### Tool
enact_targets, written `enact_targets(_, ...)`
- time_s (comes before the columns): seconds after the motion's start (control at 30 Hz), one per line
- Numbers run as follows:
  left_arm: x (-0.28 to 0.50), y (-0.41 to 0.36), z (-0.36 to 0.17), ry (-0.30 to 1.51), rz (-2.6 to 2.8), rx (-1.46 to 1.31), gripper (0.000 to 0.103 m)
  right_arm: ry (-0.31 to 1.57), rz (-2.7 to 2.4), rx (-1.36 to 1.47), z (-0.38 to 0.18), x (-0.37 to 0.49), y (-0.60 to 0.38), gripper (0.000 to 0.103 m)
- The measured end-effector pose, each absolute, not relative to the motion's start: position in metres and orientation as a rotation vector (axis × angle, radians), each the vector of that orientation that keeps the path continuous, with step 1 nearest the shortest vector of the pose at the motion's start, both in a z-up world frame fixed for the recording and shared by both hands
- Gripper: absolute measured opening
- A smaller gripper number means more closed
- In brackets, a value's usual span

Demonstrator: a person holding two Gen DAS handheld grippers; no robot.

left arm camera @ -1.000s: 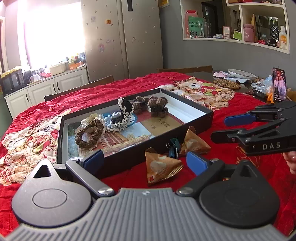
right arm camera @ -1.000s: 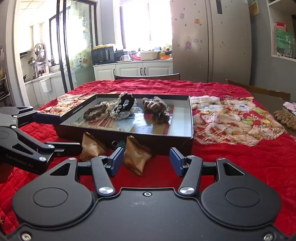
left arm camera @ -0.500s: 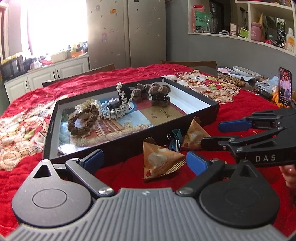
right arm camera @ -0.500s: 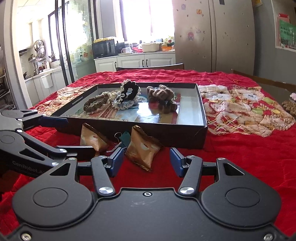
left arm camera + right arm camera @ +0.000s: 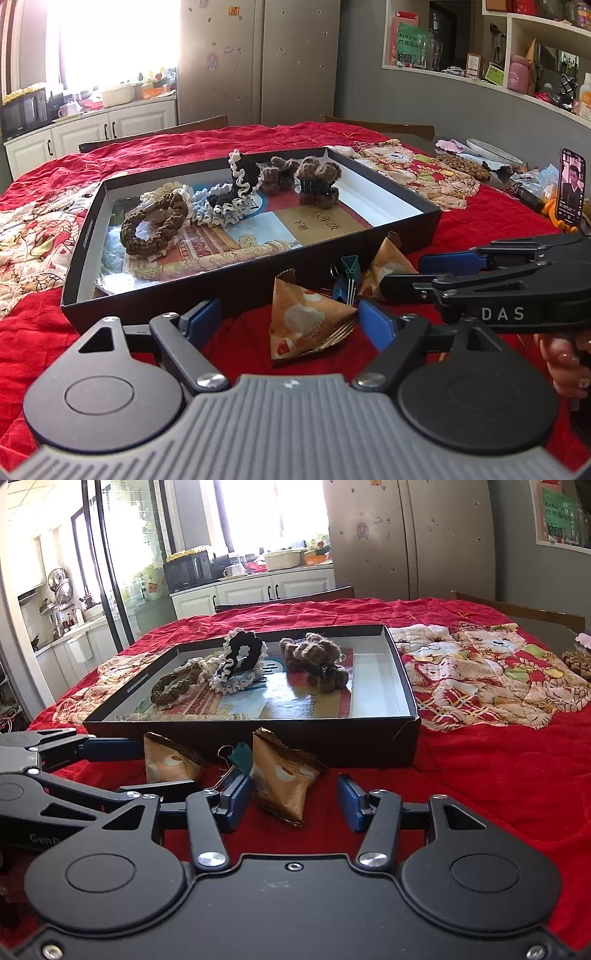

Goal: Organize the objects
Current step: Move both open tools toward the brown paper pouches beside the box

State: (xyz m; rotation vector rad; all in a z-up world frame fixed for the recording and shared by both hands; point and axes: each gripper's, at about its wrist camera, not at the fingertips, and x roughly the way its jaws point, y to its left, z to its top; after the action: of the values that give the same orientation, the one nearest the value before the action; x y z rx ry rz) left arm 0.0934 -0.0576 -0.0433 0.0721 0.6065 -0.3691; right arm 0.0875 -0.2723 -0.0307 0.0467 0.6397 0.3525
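Observation:
Two tan triangular snack packets and teal binder clips (image 5: 347, 275) lie on the red cloth in front of a shallow black box (image 5: 155, 299). The box holds crocheted scrunchies (image 5: 159, 221) and brown knitted bears (image 5: 317, 181). My left gripper (image 5: 291, 319) is open, its jaws on either side of the near packet (image 5: 303, 321). My right gripper (image 5: 291, 799) is open around the other packet (image 5: 282, 779). In the right wrist view the first packet (image 5: 166, 760) and the box (image 5: 332, 738) also show.
A phone (image 5: 570, 192) stands on a holder at the right edge. Patterned cloth (image 5: 476, 668) lies right of the box. A plate and clutter (image 5: 487, 151) sit at the far right. Chairs stand behind the table.
Both grippers have moved forward and lower toward the packets; each packet now sits between open jaws. Nothing on the table has moved.

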Motion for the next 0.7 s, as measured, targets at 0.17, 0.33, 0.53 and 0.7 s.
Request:
enact_targets(0.17, 0.0954, -0.0575, -0.0453, 0.619, -0.372, 0.066, 0.080, 0.647, 0.352, 0.043, -0.0325, 0.0916, -0.2687, 0.044)
enact_targets(0.33, 0.0968, -0.0607, -0.0485, 0.637, -0.377, 0.069, 0.072, 0.648, 0.366, 0.046, -0.0330, 0.0922, -0.2669, 0.032)
enact_targets(0.53, 0.0966, -0.0655, -0.0526, 0.653, -0.387, 0.085, 0.060, 0.638, 0.360, 0.013, -0.0328, 0.0883, -0.2646, 0.026)
enact_targets(0.7, 0.0953, -0.0673, -0.0527, 0.654, -0.393, 0.092, 0.051, 0.627, 0.354, -0.011, -0.0316, 0.0843, -0.2648, 0.026)
